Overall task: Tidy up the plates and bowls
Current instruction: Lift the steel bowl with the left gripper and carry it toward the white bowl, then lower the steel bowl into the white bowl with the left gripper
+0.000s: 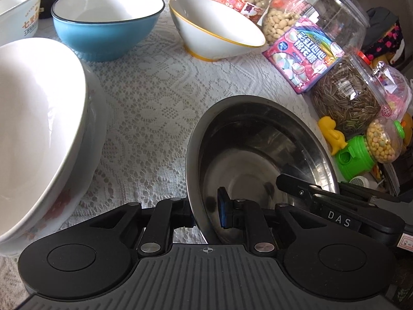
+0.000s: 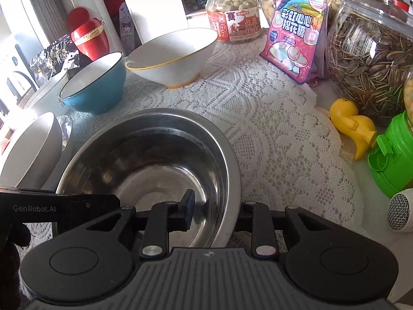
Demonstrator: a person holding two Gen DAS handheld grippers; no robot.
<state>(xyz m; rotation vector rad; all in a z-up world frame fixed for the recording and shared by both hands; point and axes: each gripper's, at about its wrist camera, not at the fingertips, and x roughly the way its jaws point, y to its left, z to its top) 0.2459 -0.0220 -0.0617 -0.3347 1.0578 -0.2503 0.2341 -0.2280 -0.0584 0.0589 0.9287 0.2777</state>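
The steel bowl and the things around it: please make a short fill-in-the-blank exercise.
1. Both grippers, left gripper and right gripper, are shut on the rim of the ____ bowl.
2. The white bowl has a ____ rim line.
3. The bowl beside it is ____ outside.

Missing words: steel; yellow; blue

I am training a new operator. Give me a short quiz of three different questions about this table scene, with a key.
1. True or false: both grippers grip the rim of the steel bowl.
2. Which bowl stands between the blue bowl and the peanut jar?
A. a red bowl
B. the white bowl with a yellow rim
C. a glass bowl
3. Fill in: the yellow toy duck stands beside the jar of ______ seeds.

Key: 1 true: the left gripper and the right gripper each have one finger inside the rim and one outside. 2 B. 3 sunflower.
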